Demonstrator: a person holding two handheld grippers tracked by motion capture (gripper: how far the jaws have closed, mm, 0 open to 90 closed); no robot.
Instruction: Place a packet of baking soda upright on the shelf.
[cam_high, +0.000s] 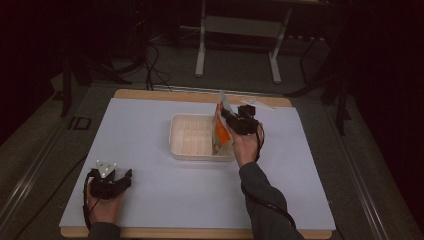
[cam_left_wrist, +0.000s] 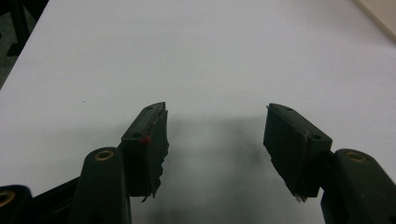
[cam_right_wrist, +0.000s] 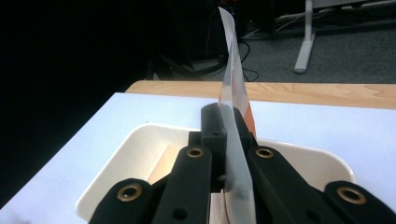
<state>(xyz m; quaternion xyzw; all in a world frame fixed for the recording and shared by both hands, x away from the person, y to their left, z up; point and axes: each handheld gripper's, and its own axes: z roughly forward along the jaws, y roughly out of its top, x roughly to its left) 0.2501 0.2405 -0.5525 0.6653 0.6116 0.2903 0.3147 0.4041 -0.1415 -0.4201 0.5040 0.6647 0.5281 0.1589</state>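
Note:
An orange and white packet hangs upright over the right end of a white rectangular tray at the table's middle. My right gripper is shut on the packet's upper part; in the right gripper view the packet's thin clear edge rises between the closed jaws, with the tray's rim below. My left gripper rests near the table's front left corner, held by a hand. In the left gripper view its fingers stand wide apart over bare white sheet, nothing between them.
A white sheet covers the wooden table. A small white item lies at the table's far edge behind the tray. A metal stand and cables sit on the floor beyond. The right sleeve crosses the front right.

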